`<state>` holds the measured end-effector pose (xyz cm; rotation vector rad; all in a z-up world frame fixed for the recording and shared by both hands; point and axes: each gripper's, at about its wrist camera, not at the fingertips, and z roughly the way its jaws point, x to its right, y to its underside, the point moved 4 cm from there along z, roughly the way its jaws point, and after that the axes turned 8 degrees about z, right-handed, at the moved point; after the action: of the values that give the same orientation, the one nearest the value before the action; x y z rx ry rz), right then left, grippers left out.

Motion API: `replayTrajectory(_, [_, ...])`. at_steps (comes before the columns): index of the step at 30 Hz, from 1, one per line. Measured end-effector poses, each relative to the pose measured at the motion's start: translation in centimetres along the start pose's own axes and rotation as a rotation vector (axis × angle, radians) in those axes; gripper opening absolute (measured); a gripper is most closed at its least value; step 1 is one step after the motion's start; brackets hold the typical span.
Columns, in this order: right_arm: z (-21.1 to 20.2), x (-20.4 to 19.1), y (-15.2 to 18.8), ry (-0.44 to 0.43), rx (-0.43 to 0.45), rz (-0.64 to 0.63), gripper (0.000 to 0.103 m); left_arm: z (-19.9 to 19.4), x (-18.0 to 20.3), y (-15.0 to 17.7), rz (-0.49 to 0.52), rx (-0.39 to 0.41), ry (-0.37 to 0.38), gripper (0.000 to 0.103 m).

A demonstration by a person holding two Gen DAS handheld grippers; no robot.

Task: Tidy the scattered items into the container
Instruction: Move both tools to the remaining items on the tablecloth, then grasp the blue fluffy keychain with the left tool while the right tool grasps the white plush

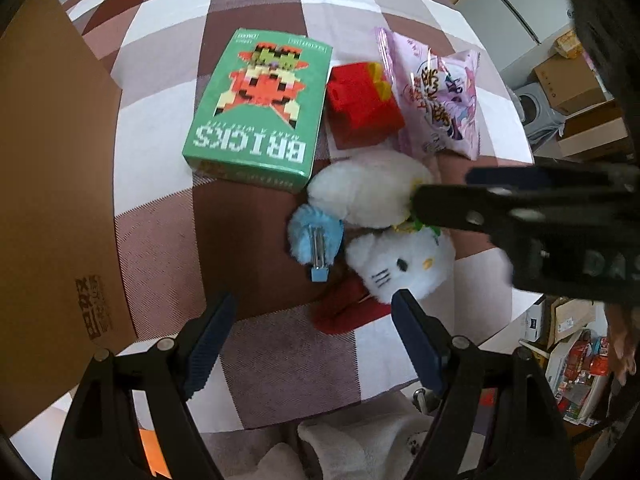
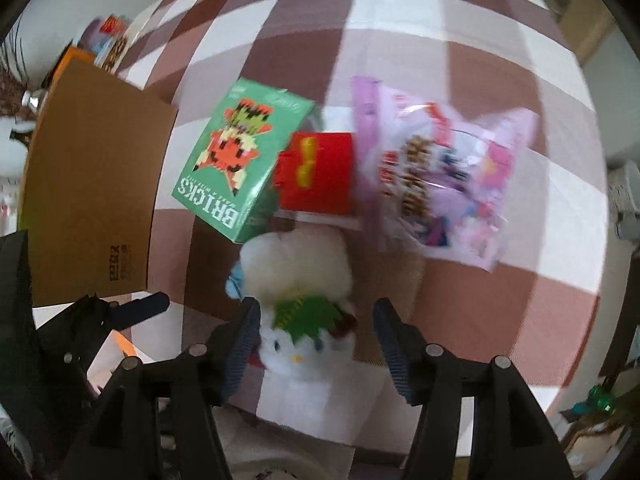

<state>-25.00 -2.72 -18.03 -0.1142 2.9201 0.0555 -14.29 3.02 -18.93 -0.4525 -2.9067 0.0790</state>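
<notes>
Checkered bench [image 1: 168, 240], bare brown-white cloth open at front-left. Cardboard box [image 1: 60, 184] along left edge. Green BRICKS box [image 1: 256, 108], red toy box [image 1: 360, 108] and pink snack bag [image 1: 436, 100] side by side, touching. White cat plush [image 1: 400, 256] just below them. Left gripper [image 1: 312, 336] jaws spread, empty; right gripper [image 2: 316, 332] jaws spread, straddling plush, not pinching.

Checkered brown-and-white cloth [image 1: 256, 12]; stacked cardboard boxes [image 1: 568, 84] beyond it.
</notes>
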Motion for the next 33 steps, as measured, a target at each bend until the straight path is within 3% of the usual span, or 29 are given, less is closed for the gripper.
replayTrajectory(9, [4.8,-1.3,-1.1,0.031,-0.103,-0.015,0.063,0.7,-2.0,0.5,-0.066,-0.014,-0.014,0.081])
replayTrajectory(18, [4.5,-0.2,-1.3,0.02,-0.042,0.039,0.056,1.7,-1.6,-0.2,-0.031,-0.036,-0.013,0.081])
replayTrajectory(28, [1.9,4.9,0.4,0.054,0.007,0.183,0.056,3.0,-0.2,-2.0,0.025,-0.028,-0.047,0.081])
replayTrajectory(31, [1.8,5.7,0.9,0.043,0.005,0.219,0.056,3.7,-0.1,-2.4,0.029,-0.026,-0.067,0.075])
replayTrajectory(33, [1.9,5.9,1.2,0.038,0.005,0.234,0.056,3.7,0.0,-2.5,0.033,-0.02,-0.083,0.059])
